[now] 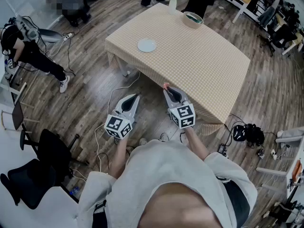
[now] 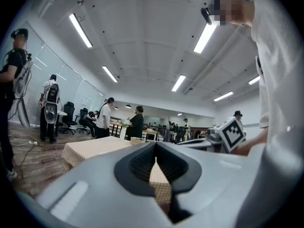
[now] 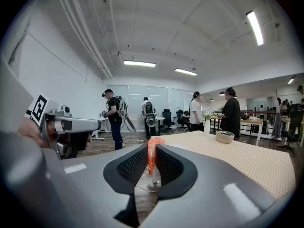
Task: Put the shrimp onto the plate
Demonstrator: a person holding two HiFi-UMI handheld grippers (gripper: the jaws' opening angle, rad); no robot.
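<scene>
An orange shrimp (image 3: 151, 156) is pinched upright between the pads of my right gripper (image 3: 152, 150), which is shut on it. In the head view the shrimp (image 1: 165, 85) pokes out of the right gripper's tip (image 1: 166, 89), just short of the near edge of the checkered table (image 1: 199, 65). A small pale plate (image 1: 147, 45) lies on the table's far left part, well ahead of both grippers. My left gripper (image 1: 135, 97) hangs over the floor left of the right one. Its jaws (image 2: 156, 156) are shut with nothing between them.
A round tan bowl (image 1: 193, 19) and a white vase (image 1: 172, 4) stand at the table's far end. Cables (image 1: 118, 87) run over the wood floor by the table's left side. Office chairs (image 1: 45, 156) stand at the left, and several people are around the room.
</scene>
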